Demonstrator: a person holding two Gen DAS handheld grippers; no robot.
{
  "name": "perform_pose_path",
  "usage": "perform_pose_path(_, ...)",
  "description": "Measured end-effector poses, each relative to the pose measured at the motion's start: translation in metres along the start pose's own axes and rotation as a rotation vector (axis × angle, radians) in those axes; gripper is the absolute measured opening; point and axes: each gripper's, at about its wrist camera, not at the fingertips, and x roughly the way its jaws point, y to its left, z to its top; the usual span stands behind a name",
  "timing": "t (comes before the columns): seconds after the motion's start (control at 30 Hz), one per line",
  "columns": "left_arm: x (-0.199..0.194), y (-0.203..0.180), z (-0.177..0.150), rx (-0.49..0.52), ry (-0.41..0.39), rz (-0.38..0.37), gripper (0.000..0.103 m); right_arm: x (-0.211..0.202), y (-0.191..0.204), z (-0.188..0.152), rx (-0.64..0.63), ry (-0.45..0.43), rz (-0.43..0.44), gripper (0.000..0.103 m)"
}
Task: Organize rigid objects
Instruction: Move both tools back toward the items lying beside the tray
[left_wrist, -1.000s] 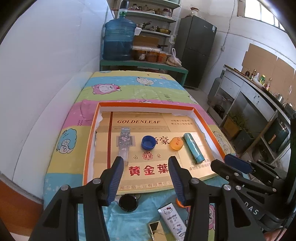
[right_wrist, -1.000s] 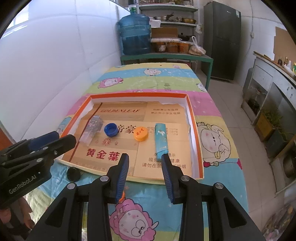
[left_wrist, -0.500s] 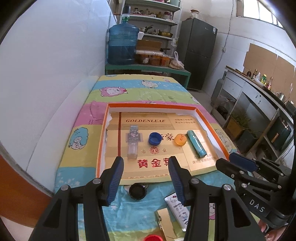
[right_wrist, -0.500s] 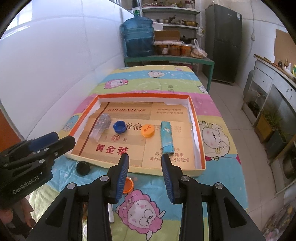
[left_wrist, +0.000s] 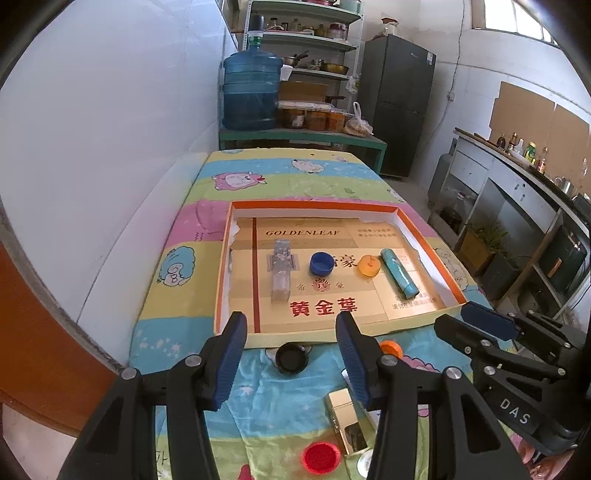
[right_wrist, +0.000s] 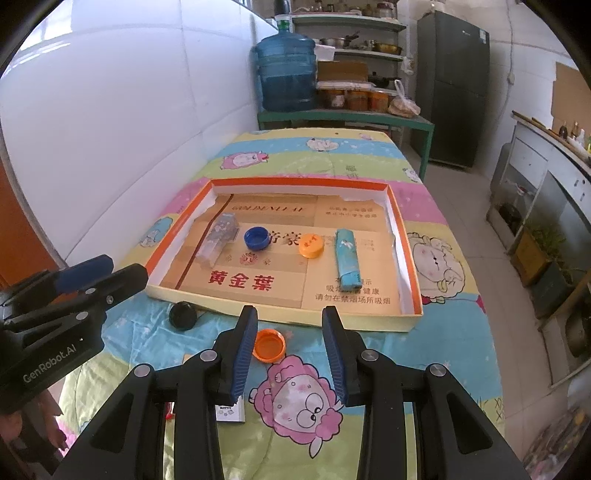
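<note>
fingers (right_wrist: 290, 347) (both pairs apart, empty) hover over caps beside tray (right_wrist: 284, 314).

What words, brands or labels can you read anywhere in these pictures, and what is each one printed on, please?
"GOLDENLEAF": gold card lining the tray.
"黄金葉": large red characters on the same card.
"GenRobot.AI": body of the left gripper.
"DAS": body of the right gripper.
Small print on the card's right panel: too blurred to read reliably.
Print on the orange cap: unreadable.
</note>
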Motion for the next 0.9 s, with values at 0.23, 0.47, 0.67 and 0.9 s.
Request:
perform_pose_path(0.23, -0.006, 0.004, -0.004, 0.008, -0.005, 0.020, 0.050, -0.006, 0.005, -0.004, 0.000, -0.005, 0.004, 0.037)
perform_pose_path(0.47, -0.010, 0.009, -0.012, 0.003, -0.011, 0.018, 0.050, -0.007, 0.010, -0.017, 0.001, 0.013, 0.024, 0.037)
perform_pose_path(0.67, -0.013, 0.012, -0.026, 0.003, -0.010, 0.010, 0.050, -0.010, 0.016, -0.033, -0.016, 0.031, 0.043, 0.037)
perform_pose_path(0.9, -0.016, 0.014, -0.048, 0.010, 0.002, -0.001, 0.050, -0.012, 0.024, -0.055, -0.036, 0.053, 0.078, 0.037)
